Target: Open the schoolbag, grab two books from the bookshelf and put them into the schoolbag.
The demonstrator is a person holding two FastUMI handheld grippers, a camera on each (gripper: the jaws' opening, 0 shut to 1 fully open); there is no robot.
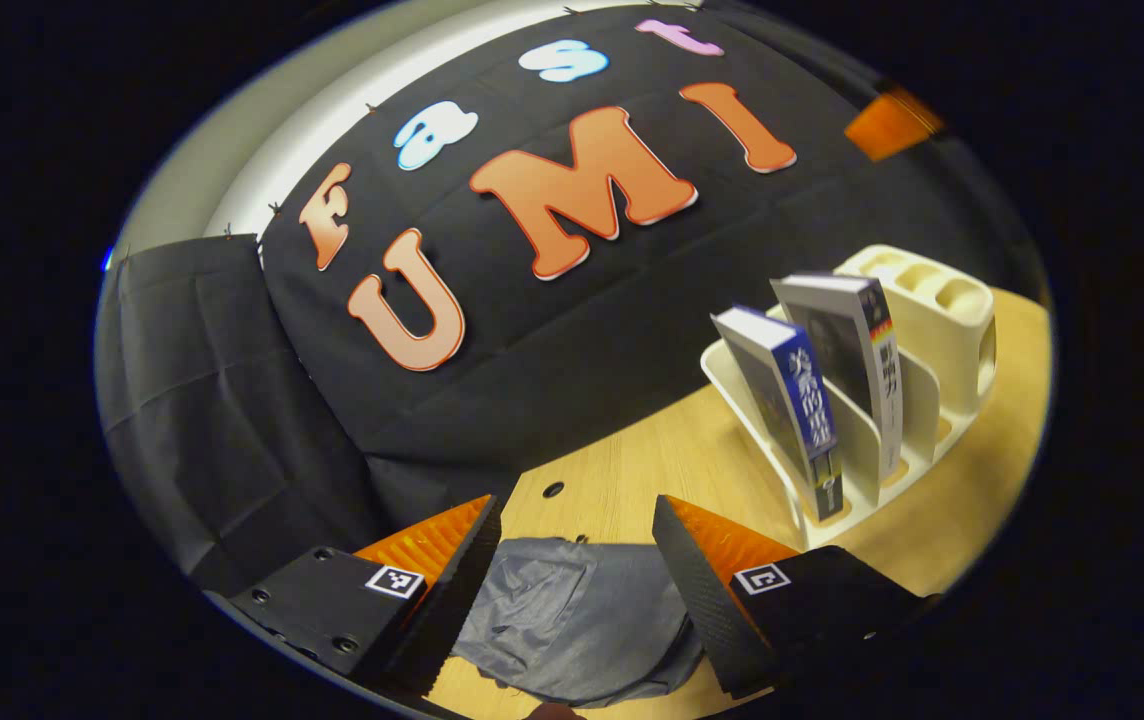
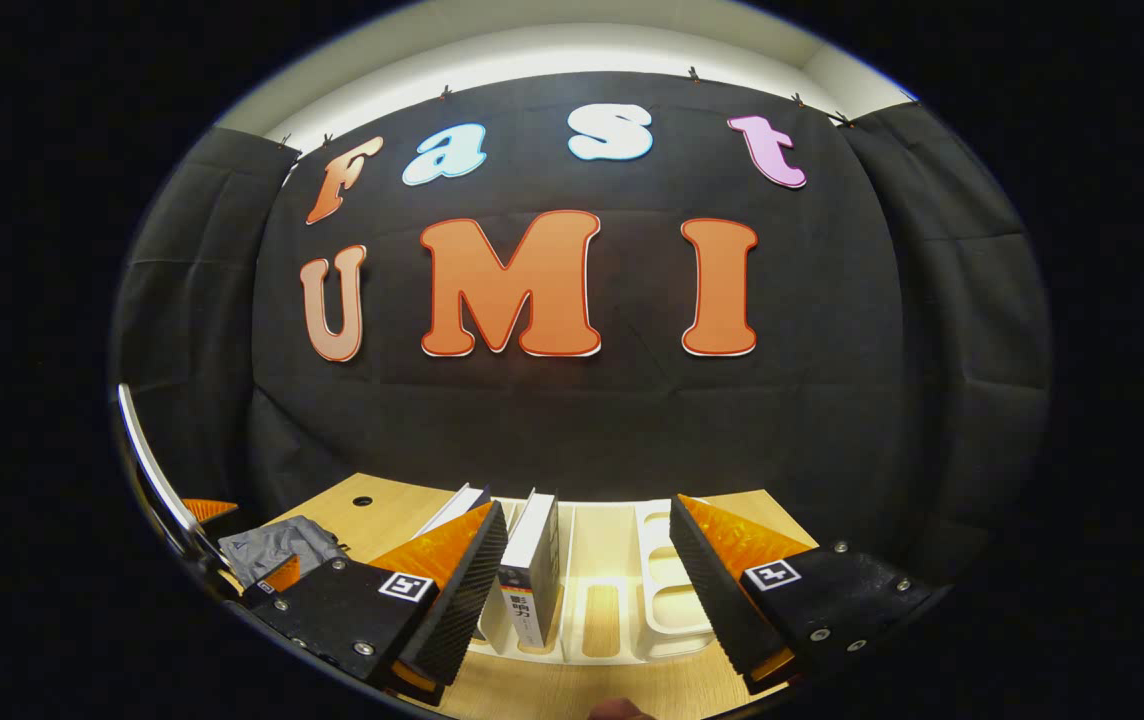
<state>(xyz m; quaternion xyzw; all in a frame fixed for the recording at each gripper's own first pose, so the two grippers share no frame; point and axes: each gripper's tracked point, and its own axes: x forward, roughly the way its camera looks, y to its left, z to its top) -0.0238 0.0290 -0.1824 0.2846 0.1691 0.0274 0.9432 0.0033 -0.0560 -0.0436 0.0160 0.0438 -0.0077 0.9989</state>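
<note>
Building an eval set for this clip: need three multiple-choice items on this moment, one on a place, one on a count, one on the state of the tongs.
1. Where does the grey schoolbag lie in the left gripper view?
A. on the wooden table, between the left tongs' fingers
B. inside the rack
C. hanging on the wall

2. How many books stand in the white bookshelf?
A. none
B. two
C. four

3. How do the right tongs stand?
A. shut on a book
B. open, with a book between the fingers, untouched
C. shut on the bag

Answers: 1 A, the bag lies flat on the table. 2 B, the blue-spined book and the white-spined book stand in slots. 3 B, gaps show on both sides of that book.
</note>
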